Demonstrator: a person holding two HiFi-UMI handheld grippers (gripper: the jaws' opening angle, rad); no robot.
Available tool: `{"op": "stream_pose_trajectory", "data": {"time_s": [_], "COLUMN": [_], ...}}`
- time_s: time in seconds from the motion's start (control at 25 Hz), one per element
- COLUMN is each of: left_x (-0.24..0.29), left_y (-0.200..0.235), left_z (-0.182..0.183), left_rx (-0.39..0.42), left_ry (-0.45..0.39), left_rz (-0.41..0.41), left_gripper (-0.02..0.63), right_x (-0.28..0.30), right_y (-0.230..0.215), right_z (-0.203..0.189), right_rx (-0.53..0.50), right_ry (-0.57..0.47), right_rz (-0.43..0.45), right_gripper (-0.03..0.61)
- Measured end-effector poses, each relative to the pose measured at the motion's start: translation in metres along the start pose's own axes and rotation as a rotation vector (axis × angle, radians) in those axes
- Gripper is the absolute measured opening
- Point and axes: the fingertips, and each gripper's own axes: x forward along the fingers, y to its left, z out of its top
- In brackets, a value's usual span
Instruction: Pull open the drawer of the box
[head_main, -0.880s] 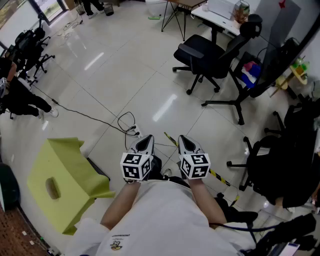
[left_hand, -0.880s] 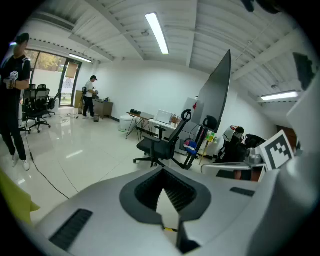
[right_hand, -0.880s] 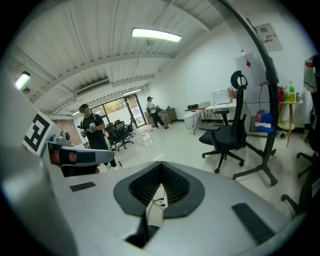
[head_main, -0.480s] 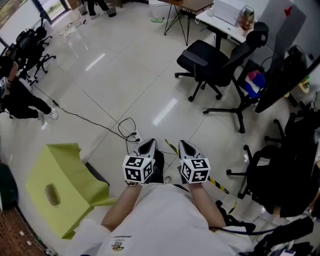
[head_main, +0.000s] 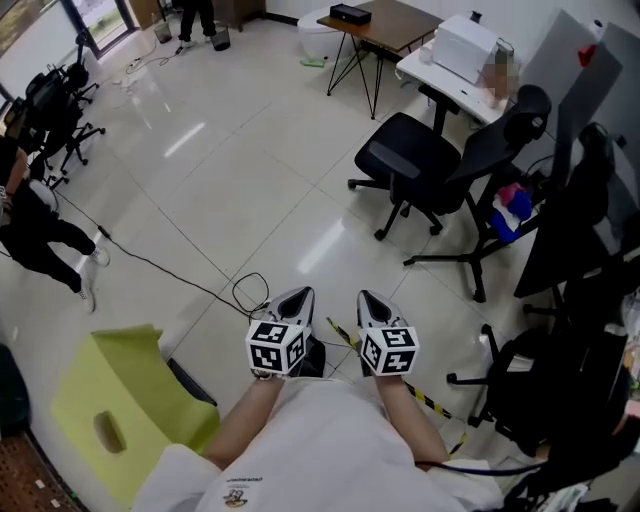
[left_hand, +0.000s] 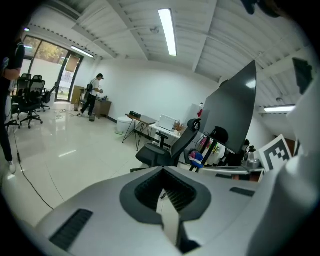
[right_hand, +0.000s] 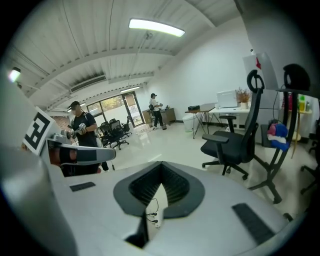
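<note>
Head view: we hold the left gripper (head_main: 298, 293) and right gripper (head_main: 368, 296) side by side above the floor (head_main: 240, 170). The yellow-green box (head_main: 110, 410) lies left of the left gripper, back toward us, partly cut off by our sleeve (head_main: 180, 478); we can't make out its drawer. Left gripper view: jaws clenched, nothing between. Right gripper view: same, clenched on nothing

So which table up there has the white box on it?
The white desk, right of the brown table, which carries only a small black thing.
</note>
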Motion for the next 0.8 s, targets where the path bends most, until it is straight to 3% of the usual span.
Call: {"op": "stream_pose_trajectory", "data": {"time_s": [0.44,0.8], "left_x": [0.06,0.087], "left_y": [0.086,0.13], "left_z": [0.092,0.108], "left_rx": [0.044,0.012], "left_ry": [-0.009,-0.004], "left_rz": [-0.027,-0.006], "left_gripper": [0.002,0.002], "right_x": [0.117,0.17], "right_y": [0.006,0.015], "right_z": [0.085,0.1], "right_rx": [0.01,-0.02], "right_ry": [-0.05,-0.01], "right_rz": [-0.008,0.018], "right_gripper": [-0.012,-0.012]}}
